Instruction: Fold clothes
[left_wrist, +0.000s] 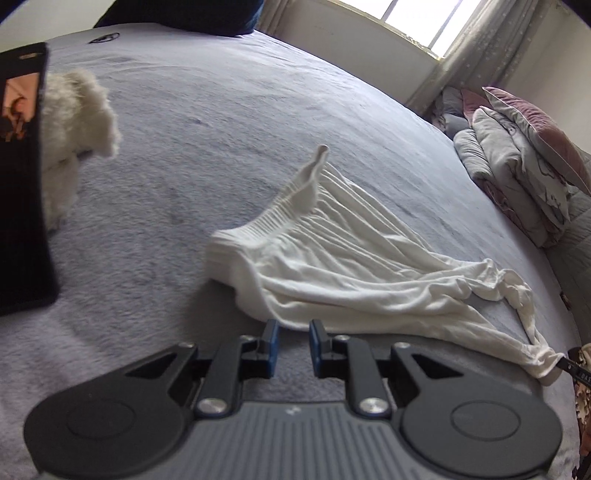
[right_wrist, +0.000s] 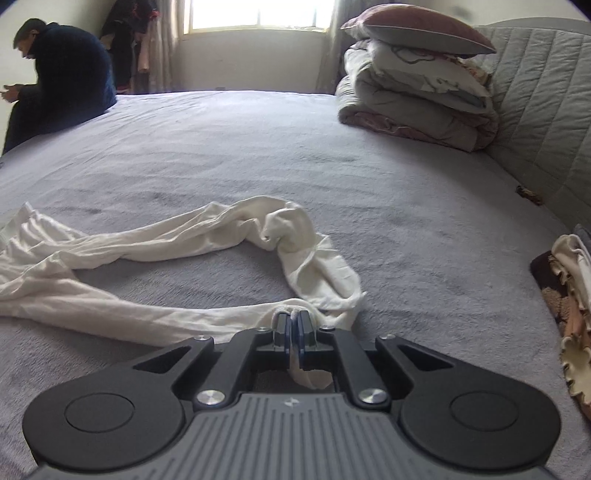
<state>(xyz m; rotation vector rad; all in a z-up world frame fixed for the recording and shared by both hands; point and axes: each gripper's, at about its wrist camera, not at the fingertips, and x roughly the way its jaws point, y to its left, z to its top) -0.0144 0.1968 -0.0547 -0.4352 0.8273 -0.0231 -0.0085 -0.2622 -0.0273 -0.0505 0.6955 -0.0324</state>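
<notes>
The white leggings (right_wrist: 122, 258) are light, limp and stretchy, best gripped at cuffs or waistband: right tool (right_wrist: 294, 328) nearly closed on a cuff, left tool (left_wrist: 291, 345) slightly open, empty.

Wide bed (right_wrist: 258, 147) under a grey fleece cover. Lying on it: white long pants (right_wrist: 147, 240), spread and twisted; stack of folded quilts (right_wrist: 413, 107) with pillow (right_wrist: 417, 26) on top; seated person (right_wrist: 62, 74) at far corner.

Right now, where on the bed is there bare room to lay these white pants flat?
Free: the grey bed between the white pants and the window. Crowded: the bedding stack by the headboard, folded clothes at the right edge, a seated person far left.
</notes>
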